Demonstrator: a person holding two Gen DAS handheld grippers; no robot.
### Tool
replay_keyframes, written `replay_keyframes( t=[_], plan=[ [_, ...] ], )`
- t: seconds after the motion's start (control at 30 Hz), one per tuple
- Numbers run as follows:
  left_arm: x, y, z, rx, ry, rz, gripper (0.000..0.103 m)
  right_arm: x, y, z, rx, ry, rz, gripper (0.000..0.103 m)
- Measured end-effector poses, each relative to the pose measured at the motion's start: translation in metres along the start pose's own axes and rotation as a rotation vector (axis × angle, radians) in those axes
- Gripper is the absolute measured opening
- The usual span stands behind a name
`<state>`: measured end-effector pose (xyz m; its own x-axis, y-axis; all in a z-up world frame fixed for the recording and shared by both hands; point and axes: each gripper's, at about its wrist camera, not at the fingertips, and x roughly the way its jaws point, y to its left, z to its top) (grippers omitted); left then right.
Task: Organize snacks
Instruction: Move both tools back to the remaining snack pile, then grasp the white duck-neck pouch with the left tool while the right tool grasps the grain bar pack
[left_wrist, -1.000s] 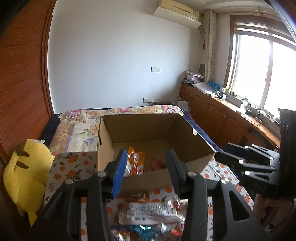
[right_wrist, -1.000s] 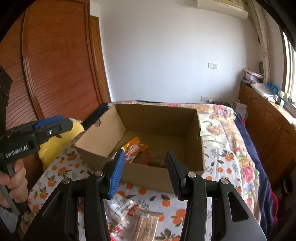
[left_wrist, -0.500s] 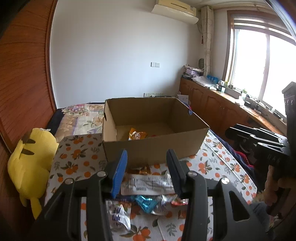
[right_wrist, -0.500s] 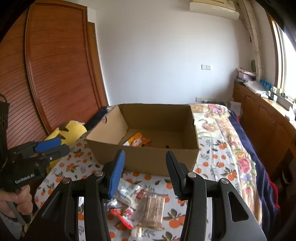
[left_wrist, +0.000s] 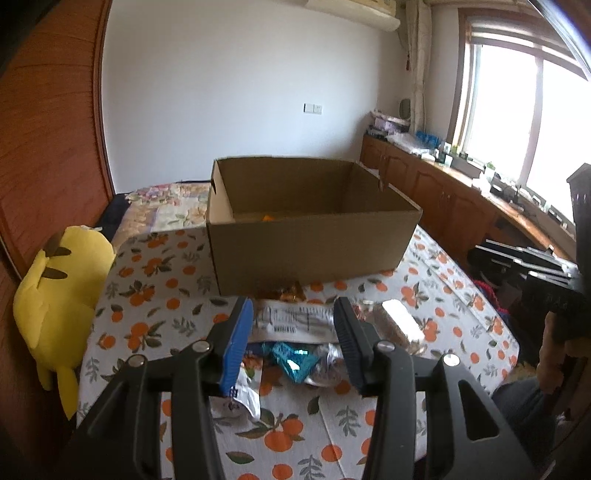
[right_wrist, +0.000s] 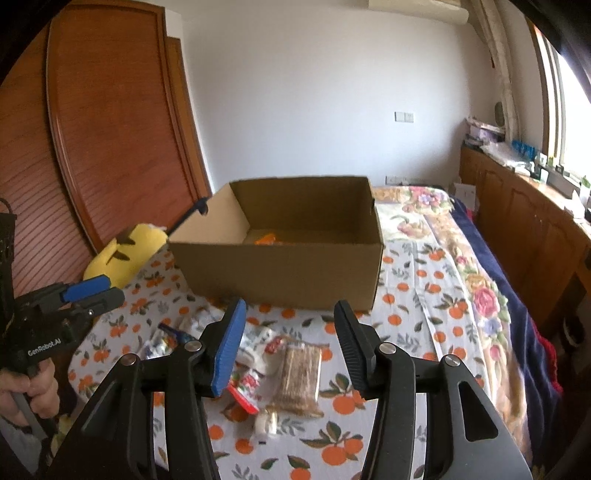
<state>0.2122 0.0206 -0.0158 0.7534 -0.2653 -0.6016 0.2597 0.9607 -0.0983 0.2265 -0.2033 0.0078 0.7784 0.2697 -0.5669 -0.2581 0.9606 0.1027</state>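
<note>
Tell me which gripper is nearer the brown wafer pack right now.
Right. The right gripper is open directly over the brown wafer pack. The left gripper sits farther to the left, above the white wrapper and teal wrapper.

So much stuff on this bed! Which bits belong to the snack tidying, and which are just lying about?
Part of the job:
- cardboard box, with an orange packet inside
- loose snack packets in front of the box
- clear pack of brown biscuits
- left gripper and right gripper, both open and empty

Just lying about:
- yellow plush toy
- orange-print cloth
- floral bedspread
</note>
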Motion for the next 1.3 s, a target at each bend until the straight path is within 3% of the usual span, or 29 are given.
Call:
replay_keyframes(
  t=[0.3,0.63,1.13,1.3],
  plan=[
    [0.038,0.003,-0.027,0.002,0.101,0.004,0.046,0.056,-0.010,-0.024,-0.039,0.163,0.021,0.057],
    [0.059,0.021,-0.042,-0.014,0.164,0.042,0.047,0.104,-0.033,-0.047,0.035,0.311,0.066,0.059],
    [0.088,0.039,-0.062,0.008,0.265,0.136,0.050,0.130,-0.015,-0.065,-0.030,0.373,0.059,0.062],
    [0.091,0.041,-0.065,0.018,0.263,0.154,0.054,0.130,-0.011,-0.069,-0.034,0.373,0.056,0.057]
  ],
)
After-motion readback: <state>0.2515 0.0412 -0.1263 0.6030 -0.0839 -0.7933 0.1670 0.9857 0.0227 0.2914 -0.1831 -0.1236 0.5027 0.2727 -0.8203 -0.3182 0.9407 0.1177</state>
